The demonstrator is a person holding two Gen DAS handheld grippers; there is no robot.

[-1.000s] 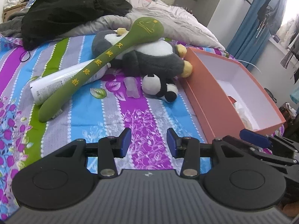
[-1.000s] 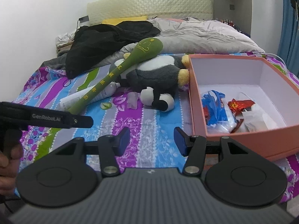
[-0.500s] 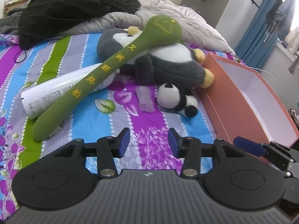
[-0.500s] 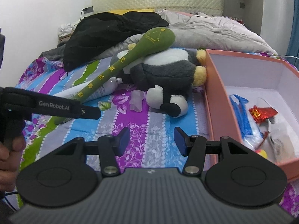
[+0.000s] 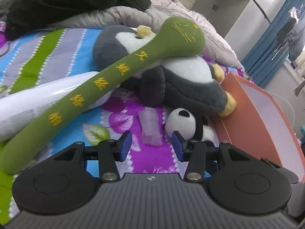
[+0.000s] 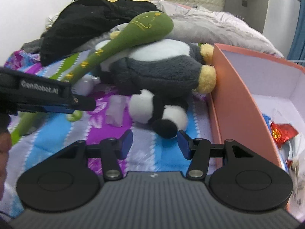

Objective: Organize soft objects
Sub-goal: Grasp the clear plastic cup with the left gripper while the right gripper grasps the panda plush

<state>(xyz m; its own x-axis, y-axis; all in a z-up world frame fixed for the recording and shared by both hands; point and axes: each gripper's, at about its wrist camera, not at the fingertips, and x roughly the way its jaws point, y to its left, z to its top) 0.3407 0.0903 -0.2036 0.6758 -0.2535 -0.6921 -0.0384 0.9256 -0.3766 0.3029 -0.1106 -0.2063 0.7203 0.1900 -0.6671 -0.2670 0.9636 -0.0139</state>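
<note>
A long green plush stick [image 5: 118,76] with yellow characters leans across a grey-and-white penguin plush [image 5: 183,87] on the striped bedspread. In front of the penguin lies a small panda plush [image 5: 183,122], with a small translucent piece [image 5: 150,127] to its left. My left gripper [image 5: 151,145] stands open just short of that piece, nothing between its pads. My right gripper [image 6: 155,141] is open too, low over the bed right before the panda plush [image 6: 152,110], not touching it. The left gripper's finger [image 6: 47,97] reaches in from the left of the right wrist view.
An orange box [image 6: 238,99] with blue and red wrappers inside stands right of the toys, touching the penguin's foot. A white bottle [image 5: 38,103] lies under the green stick. Black clothing [image 5: 66,2] and a grey quilt [image 6: 209,28] pile up behind.
Both grippers have come forward and lower toward the toys, which now fill more of each view. The left jaws stand slightly wider. The toys themselves have not moved.
</note>
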